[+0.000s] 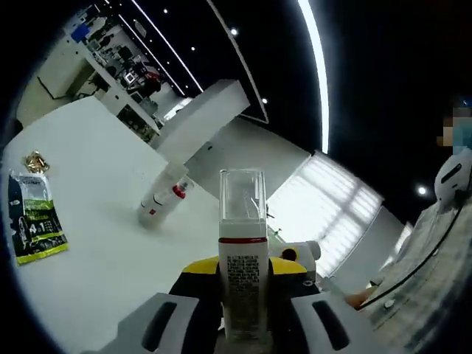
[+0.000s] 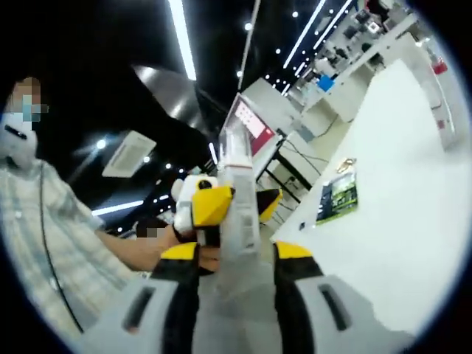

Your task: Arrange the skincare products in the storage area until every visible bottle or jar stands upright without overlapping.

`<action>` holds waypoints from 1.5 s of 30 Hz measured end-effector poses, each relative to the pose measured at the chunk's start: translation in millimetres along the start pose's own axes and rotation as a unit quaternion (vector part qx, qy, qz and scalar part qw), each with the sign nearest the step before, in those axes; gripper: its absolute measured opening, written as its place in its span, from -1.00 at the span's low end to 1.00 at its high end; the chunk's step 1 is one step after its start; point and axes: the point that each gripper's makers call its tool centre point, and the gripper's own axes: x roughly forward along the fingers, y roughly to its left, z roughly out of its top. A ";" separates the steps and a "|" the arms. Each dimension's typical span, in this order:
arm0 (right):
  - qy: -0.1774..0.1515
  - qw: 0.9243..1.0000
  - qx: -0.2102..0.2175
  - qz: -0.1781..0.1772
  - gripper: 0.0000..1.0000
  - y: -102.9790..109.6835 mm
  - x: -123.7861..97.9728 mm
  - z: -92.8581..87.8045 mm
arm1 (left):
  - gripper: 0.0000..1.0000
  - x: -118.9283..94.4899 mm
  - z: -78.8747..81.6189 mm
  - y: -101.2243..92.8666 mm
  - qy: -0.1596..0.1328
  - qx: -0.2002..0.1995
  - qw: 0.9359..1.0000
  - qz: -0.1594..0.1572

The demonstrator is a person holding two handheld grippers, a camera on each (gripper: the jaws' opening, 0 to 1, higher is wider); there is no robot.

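- In the left gripper view the left gripper point(image 1: 243, 313) has its two grey jaws with yellow tips rising from the bottom edge, clamped on a white pump bottle with a clear cap, red band and printed label point(image 1: 243, 254). The bottle stands upright between them, held off the white table point(image 1: 88, 221).
- Just behind that bottle, on its right side, the yellow-and-white end of the right gripper point(image 1: 295, 258) touches or nearly touches it — which of the two cannot be told.
- In the right gripper view the right gripper point(image 2: 236, 254) also has its yellow-padded jaws pressed against the same bottle point(image 2: 240, 199) from either side, and the left gripper point(image 2: 210, 206) comes in from the left, its yellow tip against the bottle.
- A person's hand point(image 2: 166, 247) holds that left gripper, and a sleeve of light checked cloth point(image 2: 51, 243) runs off to the left.
- On the table, well apart from the held bottle, a second white bottle with a red band point(image 1: 164, 198) lies on its side.
- Farther off, near the table's edge, a flat green and white printed sachet point(image 1: 33, 217) lies, with a small gold-coloured crumpled object point(image 1: 35, 161) just beside it.
- The same sachet point(image 2: 338, 195) shows near the table edge in the right gripper view — nothing lies between it and the grippers.
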 end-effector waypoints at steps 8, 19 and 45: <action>0.015 1.000 0.006 -0.019 -0.08 -11.1 -11.1 -0.6 | -0.54 0.7 0.4 1.4 0.001 0.010 1.000 0.001; -0.008 0.999 0.005 -0.035 0.06 -22.3 -28.8 31.9 | -0.54 1.4 0.7 5.4 0.002 0.010 1.000 0.007; 0.038 0.997 -0.040 -0.058 -0.31 -7.0 -3.9 34.8 | -0.54 11.1 -30.4 5.6 0.090 0.130 0.986 0.045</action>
